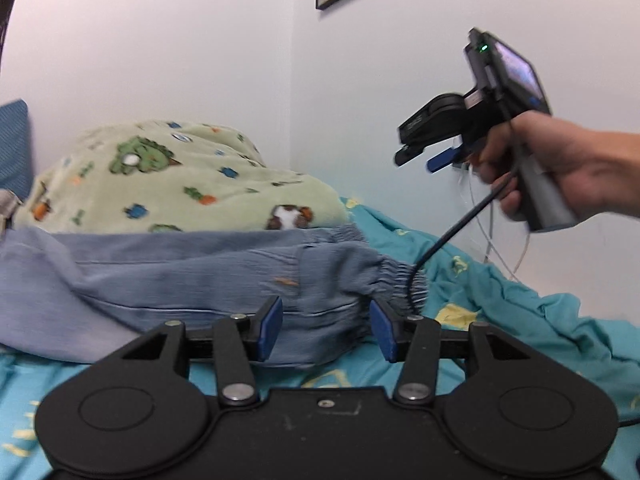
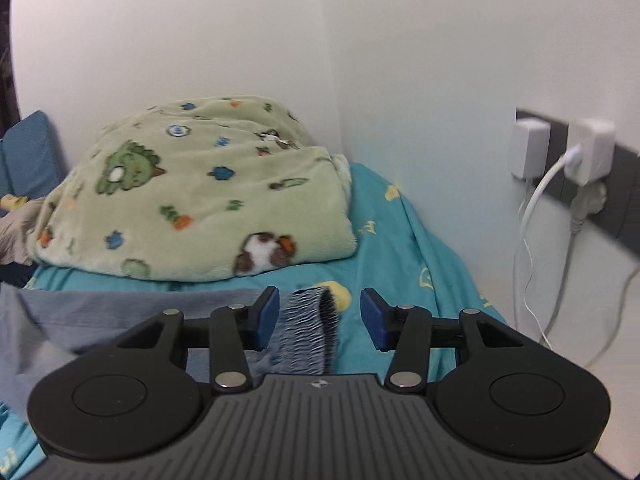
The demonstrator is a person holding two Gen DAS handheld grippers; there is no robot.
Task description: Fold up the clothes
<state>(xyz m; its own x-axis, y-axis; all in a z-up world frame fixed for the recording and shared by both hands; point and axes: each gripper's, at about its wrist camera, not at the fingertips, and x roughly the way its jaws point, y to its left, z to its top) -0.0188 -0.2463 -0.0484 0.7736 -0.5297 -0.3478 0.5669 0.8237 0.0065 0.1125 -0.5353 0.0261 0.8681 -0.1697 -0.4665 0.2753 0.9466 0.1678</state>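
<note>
Our left hand-held gripper (image 1: 326, 330) is hanging low over the bed (image 1: 500, 280), its blue pads (image 1: 271, 326) spread wide and holding nothing. The blue pants (image 1: 180, 276) are lying just in front of it, on the teal sheet, with the stretchy waistband (image 1: 400, 276) bunched at the right. A green blanket (image 1: 172, 176) is sitting in a heap behind the pants, by the wall. Our right hand (image 1: 560, 168) is holding the right hand-held gripper (image 2: 319, 316) up in the air. Its jaws are wide too, with the waistband (image 2: 308, 332) showing between them, untouched. Two white chargers (image 2: 560, 148) are sitting plugged into the wall.
</note>
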